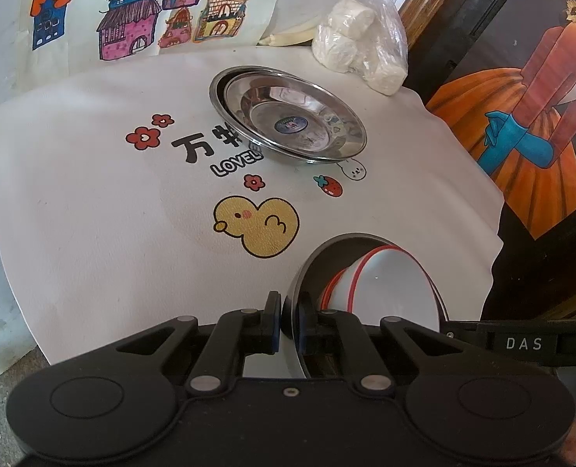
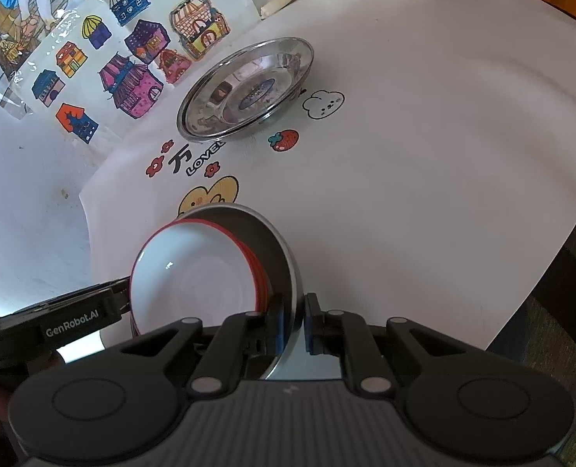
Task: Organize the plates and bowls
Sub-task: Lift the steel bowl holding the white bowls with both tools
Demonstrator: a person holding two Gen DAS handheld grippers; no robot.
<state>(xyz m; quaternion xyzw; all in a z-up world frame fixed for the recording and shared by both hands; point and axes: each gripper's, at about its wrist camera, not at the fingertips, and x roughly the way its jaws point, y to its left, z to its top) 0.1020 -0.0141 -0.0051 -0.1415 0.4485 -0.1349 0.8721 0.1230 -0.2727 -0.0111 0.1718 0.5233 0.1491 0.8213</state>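
Observation:
A steel plate (image 1: 307, 272) holding stacked white bowls with red rims (image 1: 389, 280) is gripped at opposite rims by both grippers and held above the table. My left gripper (image 1: 288, 325) is shut on its rim. My right gripper (image 2: 294, 325) is shut on the other side of the plate (image 2: 284, 257), with the bowls (image 2: 198, 280) to its left. Two stacked steel plates (image 1: 292, 116) lie on the white cloth further back; they also show in the right wrist view (image 2: 249, 89).
A white printed cloth (image 1: 113, 214) covers the table. A plastic bag of white lumps (image 1: 362, 43) sits at the back. House drawings (image 2: 132, 62) lie at the back left. A painting with an orange dress (image 1: 521, 116) stands to the right. The cloth edge (image 2: 541, 280) drops off at the right.

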